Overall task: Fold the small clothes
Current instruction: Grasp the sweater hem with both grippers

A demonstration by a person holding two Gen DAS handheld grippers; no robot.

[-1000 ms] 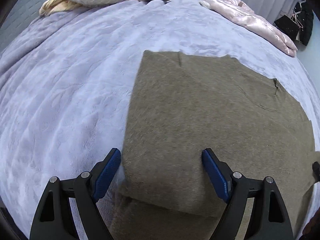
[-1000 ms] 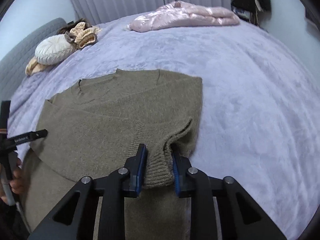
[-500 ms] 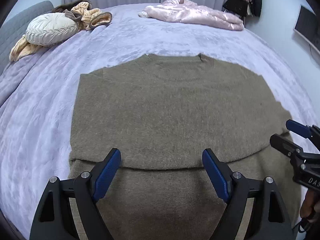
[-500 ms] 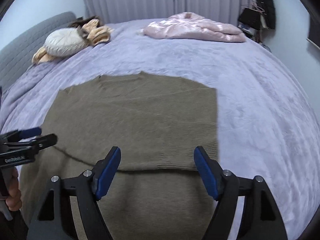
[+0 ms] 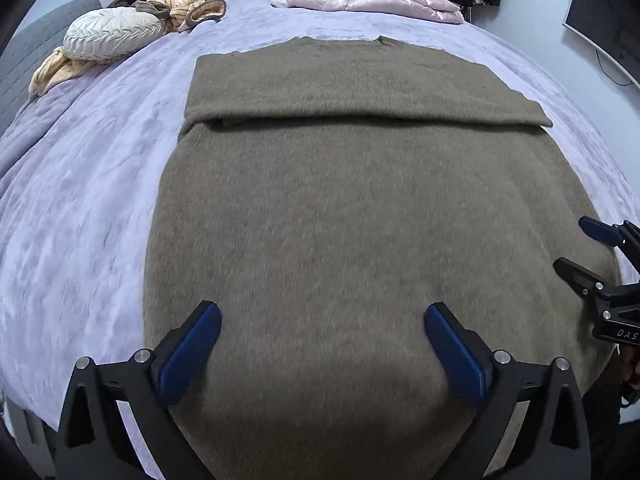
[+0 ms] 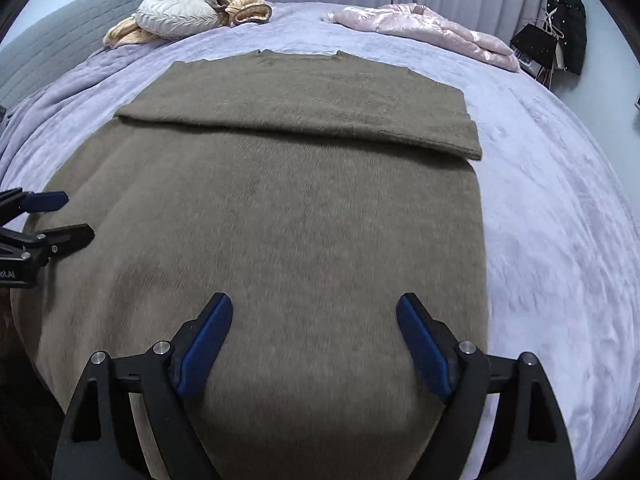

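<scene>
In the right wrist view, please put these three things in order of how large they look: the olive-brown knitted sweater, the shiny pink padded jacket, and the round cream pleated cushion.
1. Olive-brown knitted sweater, by far the largest; it also lies nearest the camera.
2. Shiny pink padded jacket.
3. Round cream pleated cushion.
The jacket and cushion both lie far back on the bed, so their order seems fair.

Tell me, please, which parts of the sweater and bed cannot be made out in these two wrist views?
- Sweater near hem: both views, cut off by the bottom edge and hidden behind the open left gripper and right gripper.
- Sleeves: not visible in either view; presumably folded under the upper flap.
- Knit texture: blurred in both.
- Blanket beneath the sweater: covered.
</scene>
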